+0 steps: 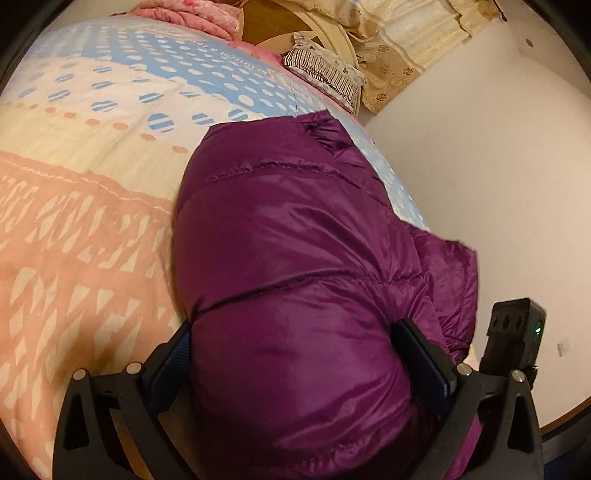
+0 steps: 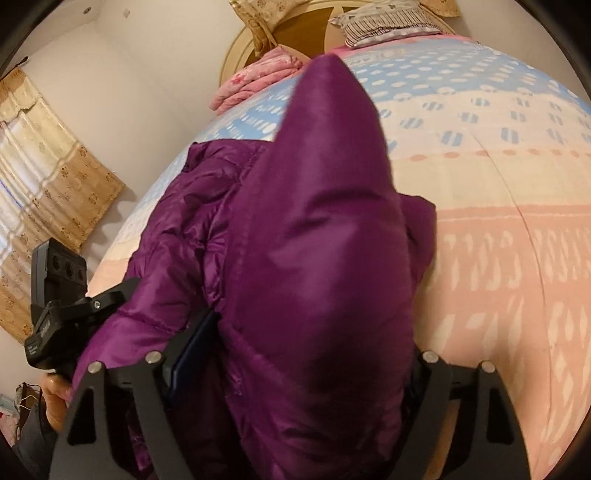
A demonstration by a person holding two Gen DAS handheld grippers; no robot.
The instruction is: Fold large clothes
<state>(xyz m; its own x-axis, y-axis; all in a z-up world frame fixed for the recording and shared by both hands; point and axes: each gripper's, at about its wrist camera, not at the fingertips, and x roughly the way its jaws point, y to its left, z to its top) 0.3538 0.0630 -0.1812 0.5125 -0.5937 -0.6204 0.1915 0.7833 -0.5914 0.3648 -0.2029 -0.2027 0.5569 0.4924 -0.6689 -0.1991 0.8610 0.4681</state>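
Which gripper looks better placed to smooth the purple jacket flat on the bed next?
Probably the left gripper: the jacket lies spread flat on the bed ahead of it. The right gripper faces a raised, bunched fold blocking its view.

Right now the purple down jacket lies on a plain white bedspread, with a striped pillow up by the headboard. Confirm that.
Not quite. The purple down jacket lies on a patterned bedspread, with blue dotted, cream and pink bands, not plain white. The left wrist view shows it. The striped pillow does sit up by the headboard.
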